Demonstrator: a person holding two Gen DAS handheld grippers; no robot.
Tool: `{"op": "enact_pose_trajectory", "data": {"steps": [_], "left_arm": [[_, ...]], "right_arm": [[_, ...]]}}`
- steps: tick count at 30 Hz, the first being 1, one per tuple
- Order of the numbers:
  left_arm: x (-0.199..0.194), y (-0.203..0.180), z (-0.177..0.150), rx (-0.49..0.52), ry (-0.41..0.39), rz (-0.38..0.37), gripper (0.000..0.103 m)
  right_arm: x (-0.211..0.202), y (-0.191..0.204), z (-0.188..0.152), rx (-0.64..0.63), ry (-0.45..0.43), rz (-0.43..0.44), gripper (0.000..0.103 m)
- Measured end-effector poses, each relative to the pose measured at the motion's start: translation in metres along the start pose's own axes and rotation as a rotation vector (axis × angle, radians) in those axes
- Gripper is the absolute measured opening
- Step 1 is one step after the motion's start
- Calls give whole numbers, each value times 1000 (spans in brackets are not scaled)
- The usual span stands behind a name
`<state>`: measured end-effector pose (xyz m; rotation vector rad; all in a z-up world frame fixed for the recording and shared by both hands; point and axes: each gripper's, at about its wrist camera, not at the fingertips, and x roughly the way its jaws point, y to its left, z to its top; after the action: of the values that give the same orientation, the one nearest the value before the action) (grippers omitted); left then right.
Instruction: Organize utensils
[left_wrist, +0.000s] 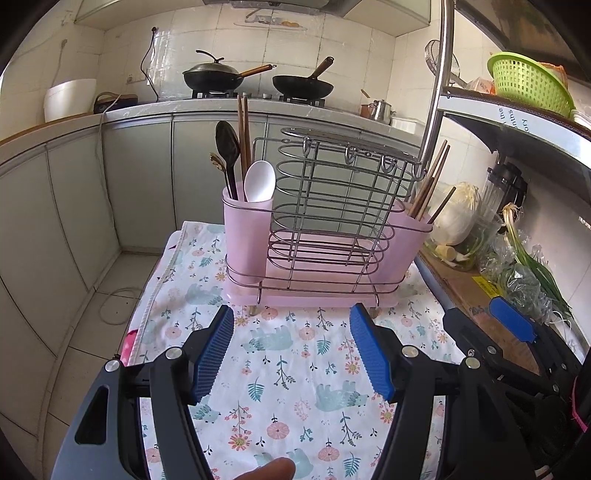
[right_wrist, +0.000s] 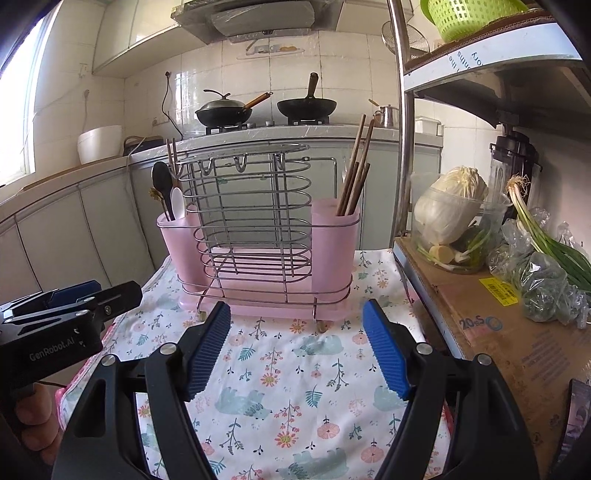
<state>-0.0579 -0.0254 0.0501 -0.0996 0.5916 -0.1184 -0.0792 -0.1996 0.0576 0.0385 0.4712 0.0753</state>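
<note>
A wire utensil rack (left_wrist: 332, 206) (right_wrist: 251, 221) on a pink tray stands at the far end of a floral cloth (left_wrist: 280, 362) (right_wrist: 291, 373). Its left pink cup (left_wrist: 245, 236) (right_wrist: 177, 243) holds a black spoon (left_wrist: 226, 147), a white spoon (left_wrist: 259, 181) and two chopsticks. The right pink cup (left_wrist: 410, 236) (right_wrist: 334, 240) holds several chopsticks (right_wrist: 356, 166). My left gripper (left_wrist: 291, 314) hovers open over the cloth, just short of the rack, with nothing between its blue pads. My right gripper (right_wrist: 297, 308) is also open and empty beside it, and it shows in the left wrist view (left_wrist: 513, 321).
A metal shelf (right_wrist: 487, 317) on the right carries a cabbage (right_wrist: 450, 206), bagged greens and a green basket (left_wrist: 528, 81). Its chrome post (right_wrist: 402, 129) rises close to the rack. Behind are a counter with two woks (right_wrist: 266, 107) and grey cabinets. Tiled floor lies left of the table.
</note>
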Motion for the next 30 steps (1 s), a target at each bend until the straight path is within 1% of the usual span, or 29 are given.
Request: {"op": "enact_pose_trajectory", "data": {"steps": [30], "left_arm": [[1, -1, 0, 4, 8, -7, 64]], "right_arm": [[4, 1, -2, -3, 12, 7, 75]]}}
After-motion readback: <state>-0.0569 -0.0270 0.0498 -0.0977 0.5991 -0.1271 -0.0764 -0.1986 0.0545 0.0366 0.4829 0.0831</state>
